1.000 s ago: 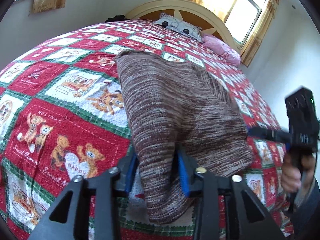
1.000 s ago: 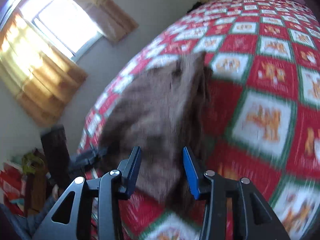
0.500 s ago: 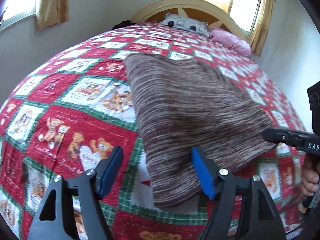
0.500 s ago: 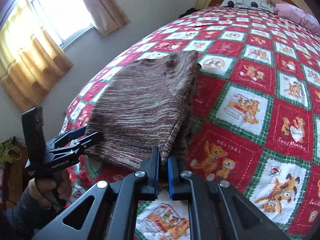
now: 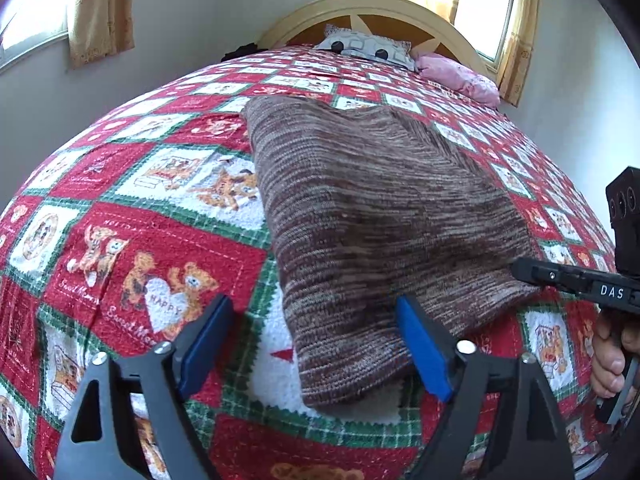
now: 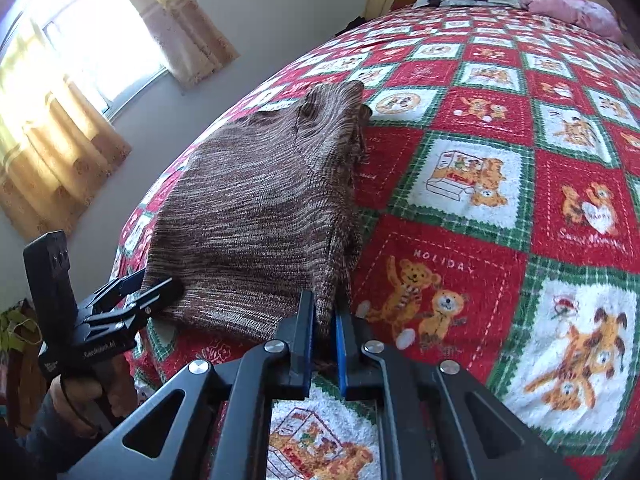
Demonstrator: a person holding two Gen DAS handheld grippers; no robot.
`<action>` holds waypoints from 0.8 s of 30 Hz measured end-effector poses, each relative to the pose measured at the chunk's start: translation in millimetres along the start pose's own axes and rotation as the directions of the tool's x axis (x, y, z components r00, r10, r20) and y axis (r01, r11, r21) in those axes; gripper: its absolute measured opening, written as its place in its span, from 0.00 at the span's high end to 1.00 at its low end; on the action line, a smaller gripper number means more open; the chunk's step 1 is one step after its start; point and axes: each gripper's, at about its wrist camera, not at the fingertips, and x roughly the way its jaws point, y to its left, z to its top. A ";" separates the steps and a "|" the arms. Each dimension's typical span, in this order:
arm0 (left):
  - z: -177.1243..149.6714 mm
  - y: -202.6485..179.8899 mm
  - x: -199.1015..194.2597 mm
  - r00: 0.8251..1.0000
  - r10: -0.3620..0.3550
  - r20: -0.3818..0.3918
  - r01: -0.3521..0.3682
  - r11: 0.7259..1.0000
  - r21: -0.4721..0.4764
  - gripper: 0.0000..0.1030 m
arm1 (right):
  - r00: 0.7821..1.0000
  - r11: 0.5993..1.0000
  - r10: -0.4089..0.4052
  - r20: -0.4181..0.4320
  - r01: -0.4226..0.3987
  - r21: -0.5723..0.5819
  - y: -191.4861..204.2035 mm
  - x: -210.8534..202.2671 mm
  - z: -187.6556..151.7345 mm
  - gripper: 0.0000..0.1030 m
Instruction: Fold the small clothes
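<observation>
Cut off at 6 o'clock in both wrist views: bodies of left gripper (image 5: 312, 344) and right gripper (image 6: 322, 344). Hidden between the right gripper's pads: a corner of the brown knit sweater (image 6: 256, 216). Cropped at 3 o'clock: hand (image 5: 610, 356). Partly masked behind pillows (image 5: 368, 46): headboard (image 5: 376, 10).

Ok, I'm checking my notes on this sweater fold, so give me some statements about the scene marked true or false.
1. The right gripper is shut on a corner of the brown knit sweater. True.
2. The left gripper pinches the sweater. False: its jaws are opening, with the near edge between them, untouched.
3. The sweater lies on a red, green and white teddy-bear quilt. True.
4. A pink pillow lies on the sweater. False: it lies by the headboard, apart from it.
</observation>
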 end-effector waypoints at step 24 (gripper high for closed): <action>44.8 -32.3 -144.9 0.948 -0.013 0.319 -0.009 0.998 0.067 0.02 | 0.912 0.958 -0.167 0.374 0.241 -0.158 96.9 -162.0 -21.5 0.48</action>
